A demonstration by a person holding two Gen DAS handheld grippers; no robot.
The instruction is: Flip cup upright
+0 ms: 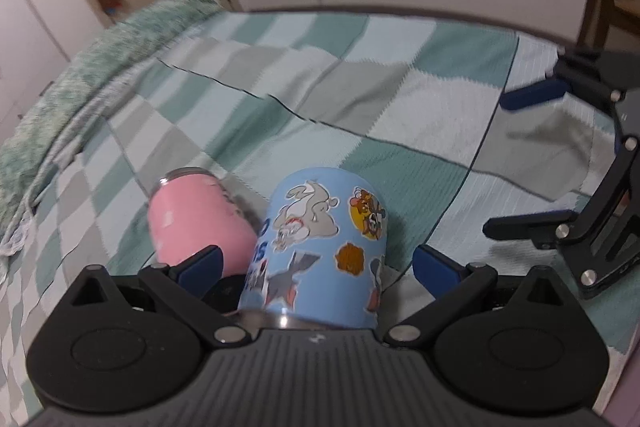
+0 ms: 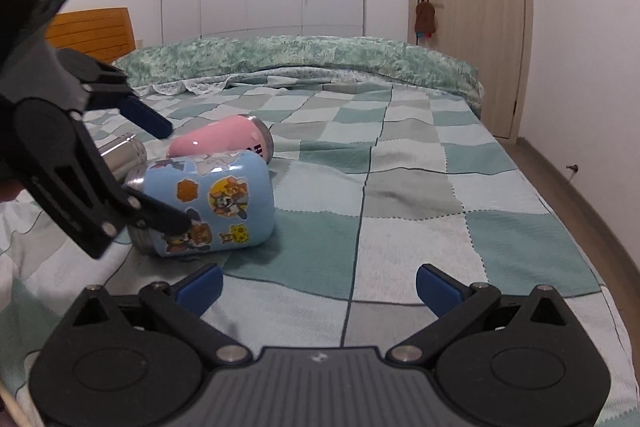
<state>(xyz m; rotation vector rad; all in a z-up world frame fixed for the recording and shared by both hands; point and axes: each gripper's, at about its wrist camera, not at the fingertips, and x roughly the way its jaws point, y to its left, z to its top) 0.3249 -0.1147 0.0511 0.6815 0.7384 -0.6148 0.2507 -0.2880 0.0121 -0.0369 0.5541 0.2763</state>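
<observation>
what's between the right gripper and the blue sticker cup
Only bare checked bedspread lies between the open right gripper and the blue cup, as the right wrist view shows.

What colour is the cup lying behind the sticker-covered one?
Pink cup, with a steel rim; clearest in the right wrist view.

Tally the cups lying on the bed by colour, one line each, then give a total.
Light blue metal cup with cartoon stickers: 1
Pink metal cup: 1
Bare silver steel cup, mostly hidden behind the left hand-held gripper: 1
Total: 3, all on their sides on the green checked bedspread.
</observation>
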